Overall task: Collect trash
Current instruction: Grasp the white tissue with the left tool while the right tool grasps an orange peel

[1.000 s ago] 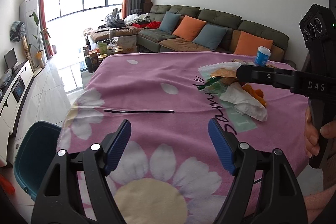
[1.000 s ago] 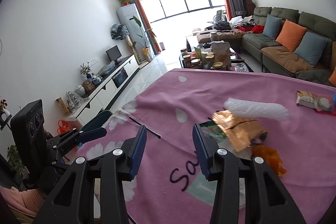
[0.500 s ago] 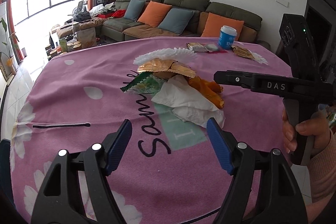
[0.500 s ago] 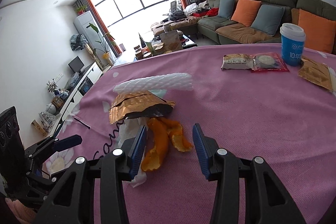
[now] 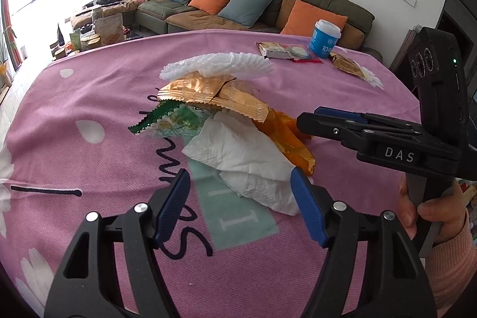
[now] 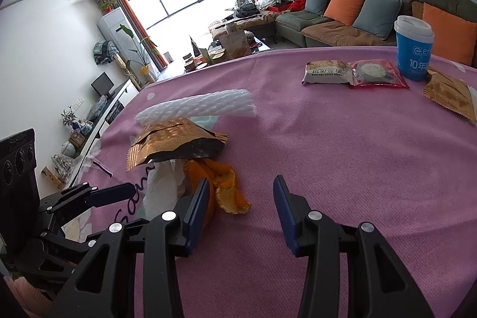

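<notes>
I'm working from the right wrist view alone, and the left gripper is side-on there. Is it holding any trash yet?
Observer: No. The left gripper is closing with nothing pinched. The white tissue lies just ahead, between its fingers.
Operator: Is anything hidden under the gold wrapper?
Observer: Yes, a green wrapper pokes out from beneath the gold wrapper, on the side facing away from you.
Operator: How far does the orange peel run?
Observer: The orange peel starts under the gold wrapper and runs along the tissue's edge, ending near one of the left gripper's fingers.
</notes>
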